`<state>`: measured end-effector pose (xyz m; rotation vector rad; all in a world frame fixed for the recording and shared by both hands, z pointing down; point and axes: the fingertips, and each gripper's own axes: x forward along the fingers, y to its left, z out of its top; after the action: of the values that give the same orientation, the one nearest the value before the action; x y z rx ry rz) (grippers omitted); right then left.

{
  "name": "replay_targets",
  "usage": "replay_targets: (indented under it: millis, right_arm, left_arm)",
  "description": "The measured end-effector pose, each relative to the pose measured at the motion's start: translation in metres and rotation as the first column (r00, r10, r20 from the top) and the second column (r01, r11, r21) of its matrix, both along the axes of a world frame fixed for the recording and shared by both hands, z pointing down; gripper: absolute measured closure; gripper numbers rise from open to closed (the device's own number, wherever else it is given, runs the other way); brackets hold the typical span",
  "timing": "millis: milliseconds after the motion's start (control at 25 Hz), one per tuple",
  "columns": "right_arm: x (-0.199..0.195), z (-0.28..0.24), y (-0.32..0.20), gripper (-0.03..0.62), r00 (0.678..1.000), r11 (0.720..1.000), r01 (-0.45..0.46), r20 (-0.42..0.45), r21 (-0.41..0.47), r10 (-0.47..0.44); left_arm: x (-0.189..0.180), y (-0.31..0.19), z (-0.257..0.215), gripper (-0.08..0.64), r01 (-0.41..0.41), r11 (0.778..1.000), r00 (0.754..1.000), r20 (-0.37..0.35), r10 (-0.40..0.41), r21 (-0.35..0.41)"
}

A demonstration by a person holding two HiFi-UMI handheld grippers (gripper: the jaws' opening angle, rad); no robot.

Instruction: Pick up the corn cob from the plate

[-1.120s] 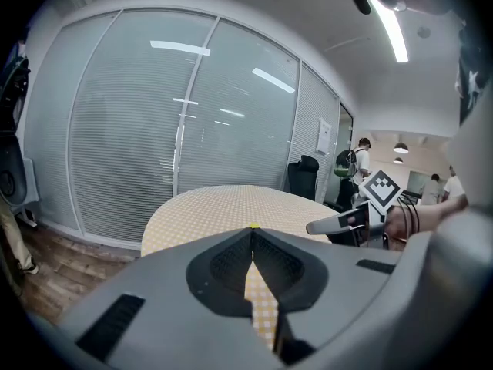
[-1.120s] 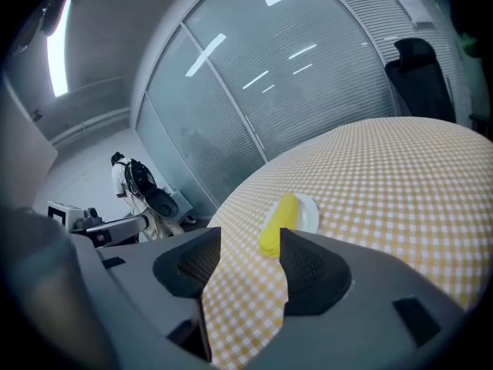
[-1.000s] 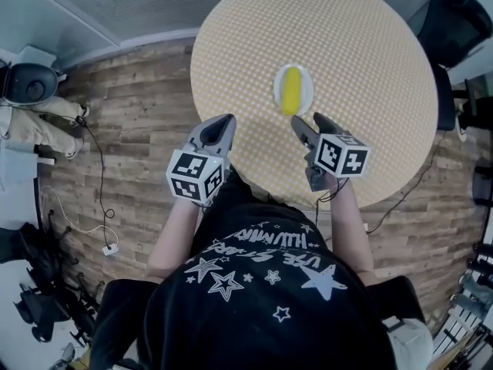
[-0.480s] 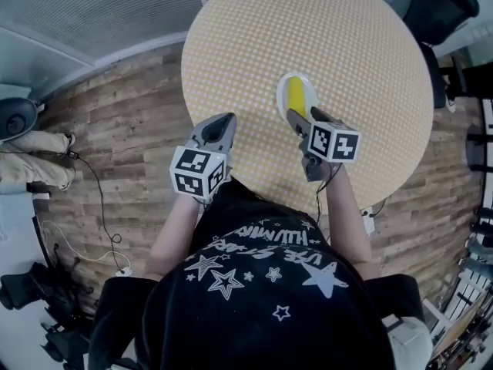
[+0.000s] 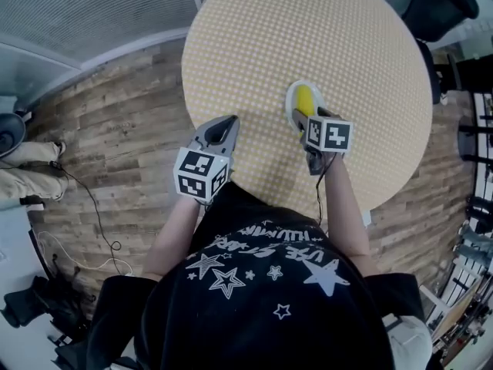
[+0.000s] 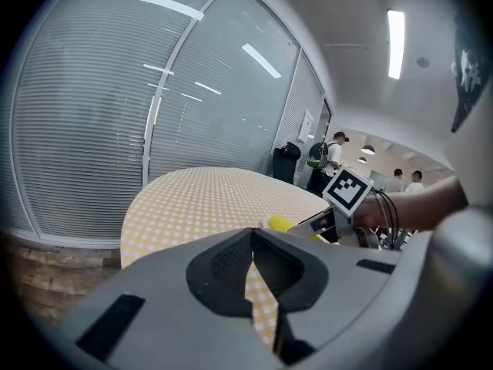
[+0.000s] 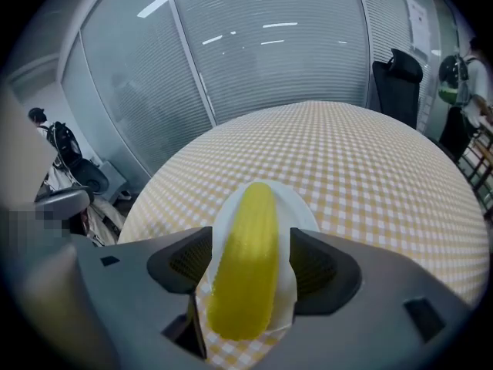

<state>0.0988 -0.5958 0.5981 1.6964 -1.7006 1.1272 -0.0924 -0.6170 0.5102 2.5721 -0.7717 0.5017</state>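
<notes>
Here we are over the round table under its yellow-and-white checked cloth, and the yellow corn cob lies on the small white plate close to the middle of the tabletop. In the head view the cob runs along the 12-to-6 line.

The right gripper comes in from the plate's 6 o'clock, its marker cube just behind. Look along its jaws in the right gripper view: they stand wide apart, one on each side of the cob, at 9 and 3 o'clock of it. White plate shows in the gap beside the cob on the 3 o'clock side, so the right gripper straddles the corn and has hold of nothing. The cob's far end points off to 12 o'clock across the cloth.

The left gripper hangs at the plate's 8 o'clock, well apart from it, at the table's edge above the wood-plank floor. In its own view the left gripper has its jaw tips together, with only a thin wedge of checked cloth showing below them, and nothing is held. Past it, at 2 o'clock, are the corn's tip and the other gripper's cube.
</notes>
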Motion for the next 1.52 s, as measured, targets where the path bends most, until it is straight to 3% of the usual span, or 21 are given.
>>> replay_targets:
  millis: [440, 760, 1000, 1200, 1360, 1520]
  right_arm:
    - [0.002, 0.025, -0.014, 0.304, 0.996, 0.991, 0.004, -0.084, -0.136, -0.015]
    - [0.003, 0.028, -0.016, 0.305, 0.994, 0.981, 0.046, -0.087, -0.188, -0.064]
    - [0.0, 0.031, -0.017, 0.313, 0.996, 0.98, 0.084, -0.022, -0.179, -0.089]
    - [0.001, 0.033, -0.02, 0.327, 0.984, 0.969, 0.142, -0.075, -0.203, -0.16]
    - [-0.001, 0.031, -0.022, 0.328, 0.965, 0.962, 0.215, -0.114, -0.166, -0.236]
    - [-0.001, 0.028, -0.021, 0.328, 0.98, 0.975, 0.194, -0.021, -0.104, -0.197]
  left_arm:
    - [-0.006, -0.016, 0.014, 0.552, -0.023, 0.999, 1.0, -0.007, 0.023, -0.025]
    - [-0.003, -0.019, 0.013, 0.552, -0.015, 1.0, 1.0, -0.004, 0.015, -0.02]
    - [0.003, -0.013, 0.012, 0.552, -0.024, 1.0, 1.0, 0.012, 0.024, -0.014]
    - [0.011, -0.009, 0.009, 0.552, -0.03, 1.0, 0.999, 0.021, 0.031, -0.006]
    - [0.013, -0.002, 0.002, 0.552, -0.027, 1.0, 0.999, 0.027, 0.026, 0.007]
    - [0.011, 0.005, -0.003, 0.552, -0.012, 1.0, 0.999, 0.044, 0.011, 0.019]
